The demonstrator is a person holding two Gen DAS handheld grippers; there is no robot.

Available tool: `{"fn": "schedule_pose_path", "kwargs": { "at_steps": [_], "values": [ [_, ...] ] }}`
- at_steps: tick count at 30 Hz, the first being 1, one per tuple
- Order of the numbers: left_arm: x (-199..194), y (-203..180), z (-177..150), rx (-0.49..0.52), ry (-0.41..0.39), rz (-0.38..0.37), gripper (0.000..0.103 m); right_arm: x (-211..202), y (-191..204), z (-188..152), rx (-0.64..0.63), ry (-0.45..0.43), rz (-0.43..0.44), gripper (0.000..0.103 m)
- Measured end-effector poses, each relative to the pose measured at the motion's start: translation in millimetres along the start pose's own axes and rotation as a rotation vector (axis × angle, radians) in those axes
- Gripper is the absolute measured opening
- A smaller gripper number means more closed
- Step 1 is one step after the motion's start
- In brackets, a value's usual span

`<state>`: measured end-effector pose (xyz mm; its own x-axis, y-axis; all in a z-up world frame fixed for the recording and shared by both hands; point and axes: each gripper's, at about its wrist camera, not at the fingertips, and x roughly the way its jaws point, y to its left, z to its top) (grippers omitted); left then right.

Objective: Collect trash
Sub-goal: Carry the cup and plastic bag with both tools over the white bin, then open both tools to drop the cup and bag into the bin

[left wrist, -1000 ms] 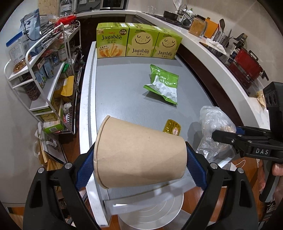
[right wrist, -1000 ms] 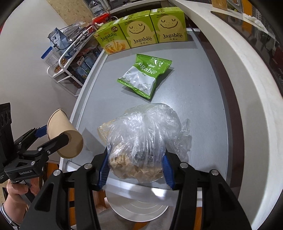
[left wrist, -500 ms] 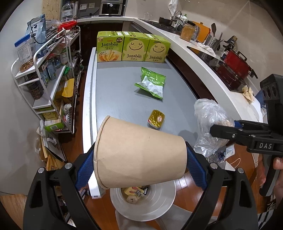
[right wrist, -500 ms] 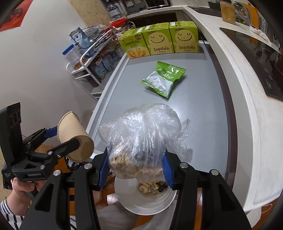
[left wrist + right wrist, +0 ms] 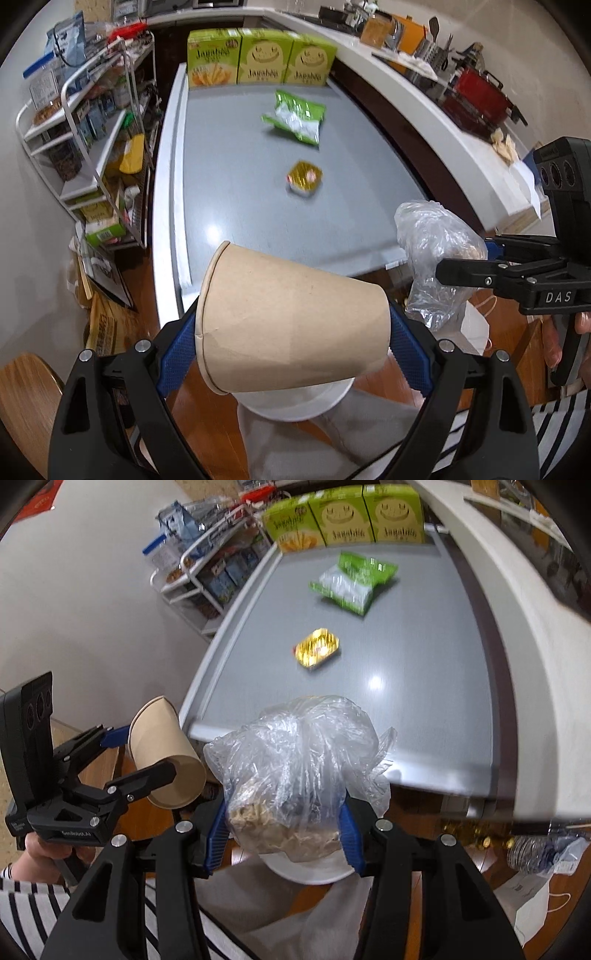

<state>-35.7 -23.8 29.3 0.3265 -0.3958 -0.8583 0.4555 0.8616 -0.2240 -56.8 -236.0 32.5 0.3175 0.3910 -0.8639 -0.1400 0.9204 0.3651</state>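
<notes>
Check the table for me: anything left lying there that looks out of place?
Yes. A crumpled green snack packet lies open mid-table, and a small gold foil tray sits loose nearer the front edge. The three Jagabee boxes stand neatly at the back.

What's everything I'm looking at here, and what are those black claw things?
Paper cup: one, brown, on its side in the left claw.
Plastic bag: one, clear, with food scraps, in the right claw.
Foil tray: one, gold, mid grey table.
Snack packet: one, green and white, farther back.
Jagabee boxes: three, green, at the table's far end.
Bin: one, white rim, below the claws.
Wire shelf: one, white, stocked, beside the table.
Left gripper: black, blue pads, hand-held.
Right gripper: the same.
</notes>
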Motion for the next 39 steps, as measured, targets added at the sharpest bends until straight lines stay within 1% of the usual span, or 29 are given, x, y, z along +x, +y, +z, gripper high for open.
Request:
{"fn": "schedule_pose_path", "kwargs": {
  "at_steps": [5, 11, 19, 29, 34, 39],
  "values": [
    [14, -3, -21, 0.002, 0.067, -0.007, 0.092, 17, -1, -21, -0.001, 0.075, -0.001, 0.049],
    [35, -6, -47, 0.019, 0.135, 0.002, 0.092, 49, -3, -45, -0.027, 0.164, -0.043, 0.049],
    [63, -2, -67, 0.028, 0.199, 0.035, 0.092, 90, -7, -62, -0.022, 0.233, -0.068, 0.049],
    [93, 2, -77, 0.039, 0.232, 0.091, 0.092, 128, -16, -63, 0.032, 0.252, -0.109, 0.049],
    [109, 6, -77, 0.028, 0.254, 0.113, 0.092, 139, -22, -63, 0.061, 0.268, -0.133, 0.049],
    [116, 5, -79, 0.036, 0.269, 0.124, 0.092, 145, -24, -62, 0.085, 0.271, -0.139, 0.049]
  ]
}}
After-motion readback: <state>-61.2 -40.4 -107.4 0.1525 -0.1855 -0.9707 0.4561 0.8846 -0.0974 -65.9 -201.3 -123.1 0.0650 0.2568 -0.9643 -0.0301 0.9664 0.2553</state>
